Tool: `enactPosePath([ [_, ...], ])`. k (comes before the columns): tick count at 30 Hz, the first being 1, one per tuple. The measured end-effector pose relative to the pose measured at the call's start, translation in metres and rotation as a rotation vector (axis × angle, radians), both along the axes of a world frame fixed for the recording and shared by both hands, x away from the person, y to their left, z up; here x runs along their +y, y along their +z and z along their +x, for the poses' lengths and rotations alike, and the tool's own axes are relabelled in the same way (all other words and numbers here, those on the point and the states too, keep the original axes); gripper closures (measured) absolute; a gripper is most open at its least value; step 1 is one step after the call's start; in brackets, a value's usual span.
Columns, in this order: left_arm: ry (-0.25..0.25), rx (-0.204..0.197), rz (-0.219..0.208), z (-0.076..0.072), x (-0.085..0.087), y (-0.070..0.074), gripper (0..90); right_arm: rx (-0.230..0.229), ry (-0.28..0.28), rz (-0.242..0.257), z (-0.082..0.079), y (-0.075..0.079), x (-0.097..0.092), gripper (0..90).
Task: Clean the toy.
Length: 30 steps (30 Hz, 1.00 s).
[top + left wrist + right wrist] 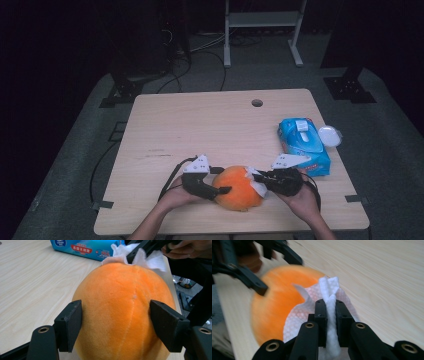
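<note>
1. Nearest the front edge of the tabletop (165, 125), at about six o'clock: orange plush ball (239, 188), resting on the wood between both hands.
2. At nine o'clock of the ball: left tongs (220, 191), jaws pressed into the plush on either flank, steadying it. Clear from the left gripper view, fabric bulging between both black pads (70, 322).
3. At three o'clock of the ball: right tongs (256, 181), pressed together on a bunched white wipe (329, 293), wipe laid against the ball's upper side (140, 258).
4. Progress, judged from here: wipe already out and in hand, ball secured, wiping under way on the right-hand top. Probably left: the remaining surface, likely needing the ball turned, then wipe set aside.
5. Farther out, around two o'clock: blue wipes pack (303, 142), lying flat, apart from the ball, with a small white round lid (330, 135) just beside its far right corner.
6. Farthest, at twelve o'clock: cable hole (257, 103) in the board.
</note>
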<state>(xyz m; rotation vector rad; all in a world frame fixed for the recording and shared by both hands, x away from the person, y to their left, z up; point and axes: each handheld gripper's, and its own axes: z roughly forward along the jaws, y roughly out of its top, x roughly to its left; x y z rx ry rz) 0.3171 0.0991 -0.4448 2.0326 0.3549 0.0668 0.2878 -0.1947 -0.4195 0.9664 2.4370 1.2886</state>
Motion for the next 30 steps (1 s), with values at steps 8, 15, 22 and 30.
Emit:
enactPosePath([
  [8, -0.022, -0.001, -0.002, -0.003, -0.004, -0.002, 28.3, -0.017, 0.032, 0.083, -0.003, 0.011, 0.006, 81.3],
  [15, 0.016, 0.083, 0.003, 0.002, -0.008, -0.001, 9.8, -0.002, 0.045, 0.031, -0.005, -0.003, 0.013, 81.7],
  [22, 0.017, 0.18, 0.003, 0.005, -0.015, -0.013, 3.1, 0.04, 0.062, 0.051, -0.005, -0.007, 0.008, 81.6],
  [30, 0.052, -0.197, 0.006, -0.013, -0.018, 0.006, 30.9, -0.053, -0.004, 0.058, -0.009, 0.006, 0.005, 82.0],
])
